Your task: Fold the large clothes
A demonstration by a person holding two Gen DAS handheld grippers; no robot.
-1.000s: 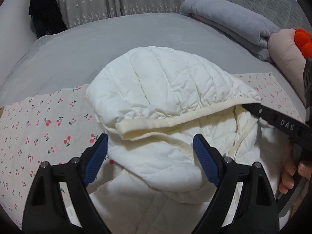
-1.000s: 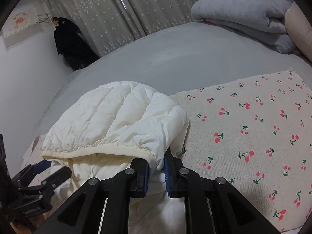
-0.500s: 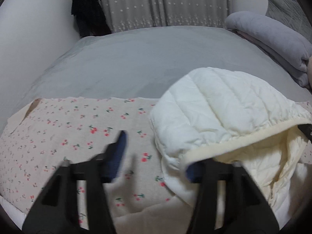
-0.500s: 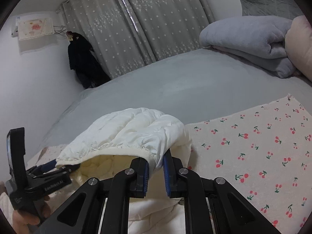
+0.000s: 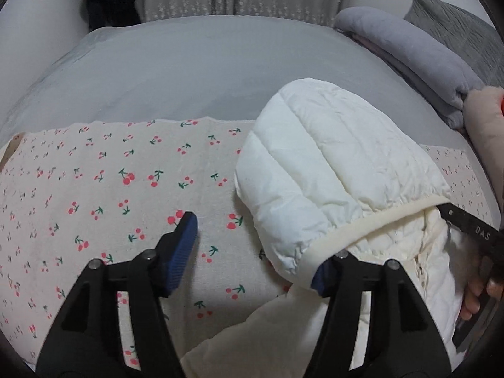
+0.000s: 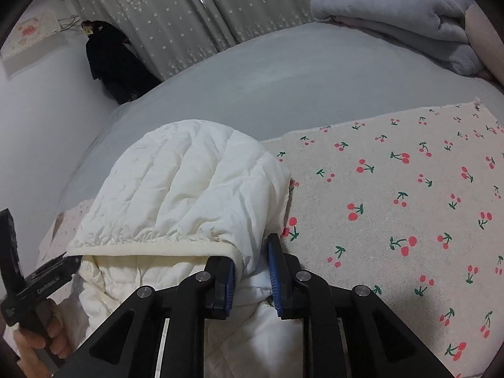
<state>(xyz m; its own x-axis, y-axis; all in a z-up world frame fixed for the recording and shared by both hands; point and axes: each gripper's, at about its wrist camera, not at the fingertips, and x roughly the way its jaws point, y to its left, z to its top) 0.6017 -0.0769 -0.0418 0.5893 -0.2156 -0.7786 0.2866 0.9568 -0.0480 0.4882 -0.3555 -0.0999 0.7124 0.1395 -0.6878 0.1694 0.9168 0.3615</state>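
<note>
Grey bed (image 5: 195, 72) fills the background ahead of both tongs, with starred curtains (image 6: 195, 15) behind it and a folded grey blanket (image 6: 393, 12) off to the right. Nearer, a cherry-print cloth (image 5: 110, 189) covers the bed right under the tongs and serves as the folding surface.

On that cloth lies the white padded jacket (image 5: 330, 173), its hood (image 6: 189, 189) puffed up and pointing away from the tongs, its cream-trimmed edge facing them, the body trailing back under both tools.

Left tong (image 5: 252, 252): jaws are opening. The right finger sits tucked under the hood's cream rim; the left finger stands apart over bare cloth, so nothing is pinched. Right tong (image 6: 250, 271): jaws are also opening, with the hood's right corner between the pads but the pads no longer pressing on it.

Judging by this, the step in hand is laying the hood out flat at the top of the jacket, and both corners are just being let go. The next move likely calls for backing both tongs clear of the rim without dragging it, then taking fresh grips, probably on the hood's far edge or a sleeve, to fold it down over the body. Slippery, springy padding may puff back up.
</note>
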